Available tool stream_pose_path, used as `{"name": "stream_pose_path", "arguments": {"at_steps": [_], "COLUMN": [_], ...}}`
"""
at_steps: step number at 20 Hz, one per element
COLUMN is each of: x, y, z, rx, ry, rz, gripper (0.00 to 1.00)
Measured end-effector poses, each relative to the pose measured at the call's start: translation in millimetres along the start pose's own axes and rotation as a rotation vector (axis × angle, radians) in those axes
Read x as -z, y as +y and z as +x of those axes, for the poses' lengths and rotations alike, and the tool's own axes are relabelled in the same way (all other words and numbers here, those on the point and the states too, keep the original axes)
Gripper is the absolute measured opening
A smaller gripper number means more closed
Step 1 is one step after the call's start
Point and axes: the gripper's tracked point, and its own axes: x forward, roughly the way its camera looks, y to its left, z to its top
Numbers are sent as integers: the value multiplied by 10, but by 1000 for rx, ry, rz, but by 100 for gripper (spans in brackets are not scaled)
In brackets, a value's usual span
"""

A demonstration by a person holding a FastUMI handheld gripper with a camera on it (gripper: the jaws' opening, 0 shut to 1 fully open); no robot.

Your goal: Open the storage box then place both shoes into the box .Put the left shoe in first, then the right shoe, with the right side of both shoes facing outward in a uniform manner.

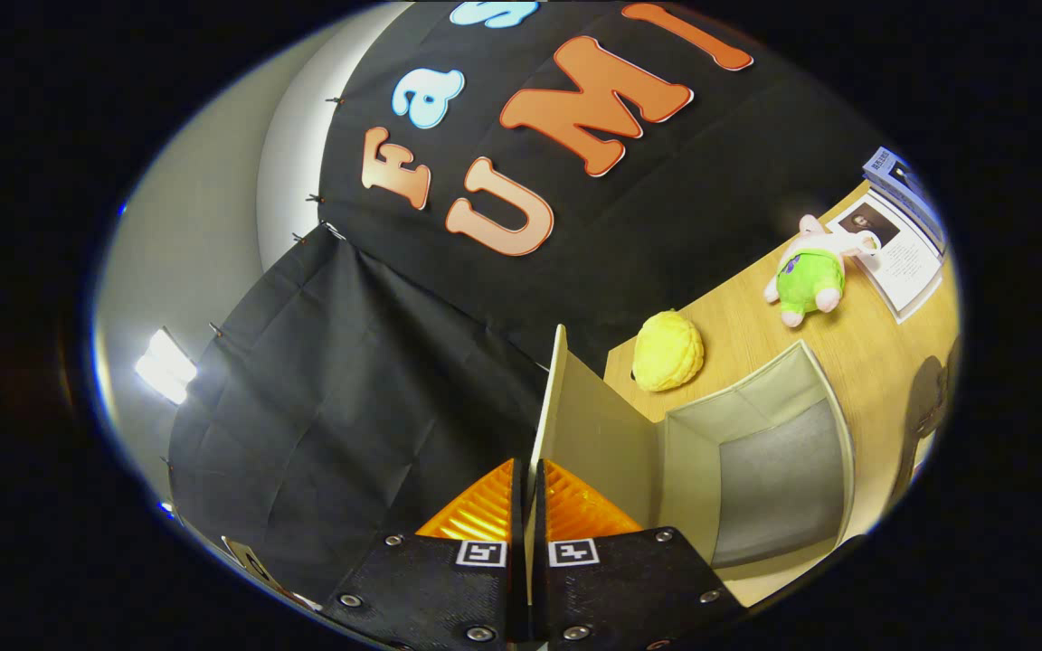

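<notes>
Two fingers of the gripper (527, 506) pinch the storage box's (756, 470) lid (575, 425), raised on edge; beyond it the box interior lies open and bare, table (856, 353) room beyond.

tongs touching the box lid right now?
Touching. In the gripper view the tongs are closed on the raised lid of the open storage box, its thin edge pinched between both fingers.

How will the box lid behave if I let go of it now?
The lid, pinched edge-on in the hand-held gripper, looks thin and light, probably slightly flexible. Released while raised over the open storage box, it would likely fall either way.
</notes>
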Motion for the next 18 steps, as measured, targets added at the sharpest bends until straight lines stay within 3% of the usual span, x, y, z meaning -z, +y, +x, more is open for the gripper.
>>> {"name": "stream_pose_path", "arguments": {"at_steps": [4,6,9,10,11,12,18], "x": [270,396,401,383,370,347,92], "y": [219,265,227,185,137,97,-185], "z": [212,245,275,274,261,272,147], "rx": [-28,-40,-14,-1,11,22,110], "ry": [67,99,102,97,92,85,11], "rz": [-47,-62,-106,-118,-125,-129,-183], "gripper": [9,20,69,77,92,96,98]}}
